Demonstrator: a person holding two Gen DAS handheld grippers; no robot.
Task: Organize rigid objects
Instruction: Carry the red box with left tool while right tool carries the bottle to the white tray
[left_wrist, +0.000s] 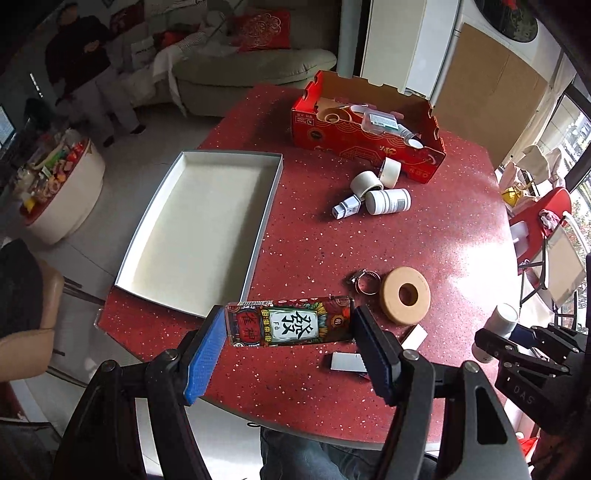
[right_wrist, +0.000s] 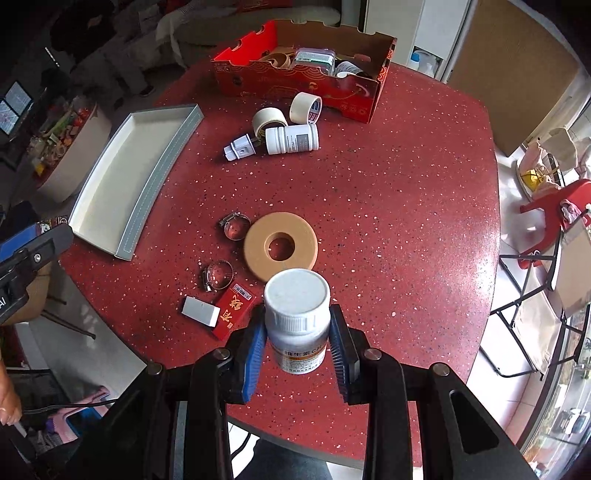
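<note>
My left gripper (left_wrist: 290, 328) is shut on a patterned card box (left_wrist: 290, 323), held lengthwise between the blue pads above the red table's near edge. My right gripper (right_wrist: 297, 338) is shut on a white pill bottle (right_wrist: 298, 317), cap facing the camera; that bottle (left_wrist: 498, 325) and gripper show at the right of the left wrist view. An empty white tray (left_wrist: 199, 229) (right_wrist: 136, 170) lies at the left. On the table lie a tan tape ring (right_wrist: 280, 247), two metal hose clamps (right_wrist: 234, 225), a small red box (right_wrist: 232, 310) and a white block (right_wrist: 201, 312).
A red cardboard box (right_wrist: 306, 79) holding tapes and containers stands at the far side. In front of it lie two tape rolls (right_wrist: 304, 107), a white bottle (right_wrist: 291, 138) and a small white adapter (right_wrist: 240, 147). A person stands far left; a red stool (right_wrist: 554, 206) stands to the right.
</note>
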